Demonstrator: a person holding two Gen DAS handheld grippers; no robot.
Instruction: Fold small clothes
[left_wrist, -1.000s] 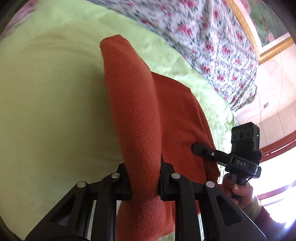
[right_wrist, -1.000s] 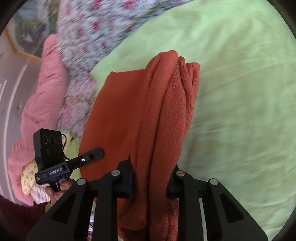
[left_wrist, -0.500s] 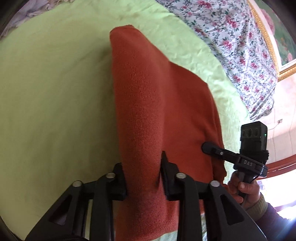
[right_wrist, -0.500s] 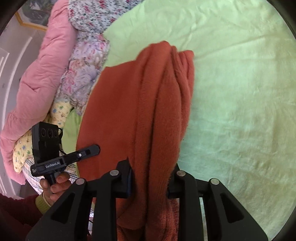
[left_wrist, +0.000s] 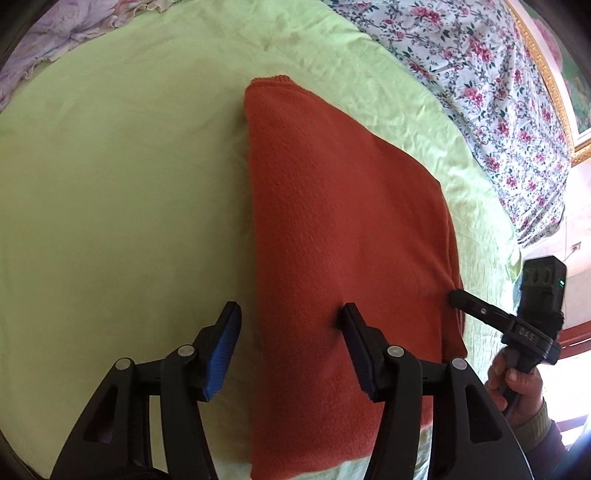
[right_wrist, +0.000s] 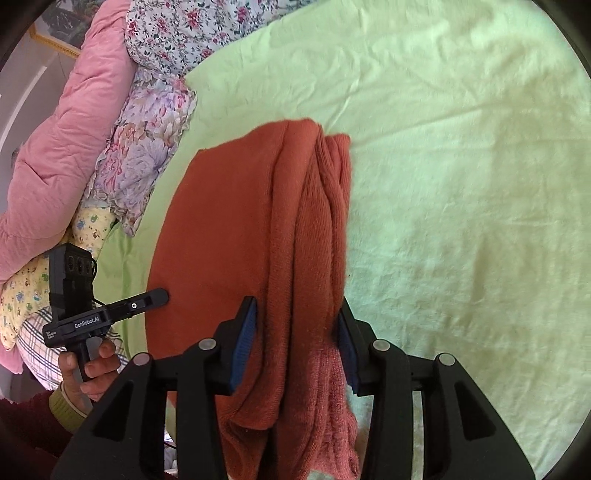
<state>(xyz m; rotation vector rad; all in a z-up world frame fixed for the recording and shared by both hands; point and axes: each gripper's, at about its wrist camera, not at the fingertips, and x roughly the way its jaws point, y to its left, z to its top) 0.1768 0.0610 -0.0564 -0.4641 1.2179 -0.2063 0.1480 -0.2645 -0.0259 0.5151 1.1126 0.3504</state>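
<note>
A rust-orange knitted garment (left_wrist: 332, 229) lies folded on the light green bedsheet (left_wrist: 110, 184). My left gripper (left_wrist: 288, 328) is open, its fingers standing apart over the garment's left folded edge. In the right wrist view the garment (right_wrist: 258, 229) shows stacked folded layers along its right edge. My right gripper (right_wrist: 297, 325) is open, with its jaws either side of that thick edge. Each gripper shows in the other's view, the right one (left_wrist: 480, 310) and the left one (right_wrist: 122, 310), beside the garment.
A floral quilt (left_wrist: 498, 92) lies along the far side of the bed. A pink quilt (right_wrist: 62, 129), a floral pillow (right_wrist: 144, 140) and patterned cloths (right_wrist: 33, 295) are piled at the left. A gold picture frame (left_wrist: 554, 96) hangs on the wall.
Both grippers lowered the folded garment onto the sheet and opened. The garment now lies flat instead of hanging from the jaws.
</note>
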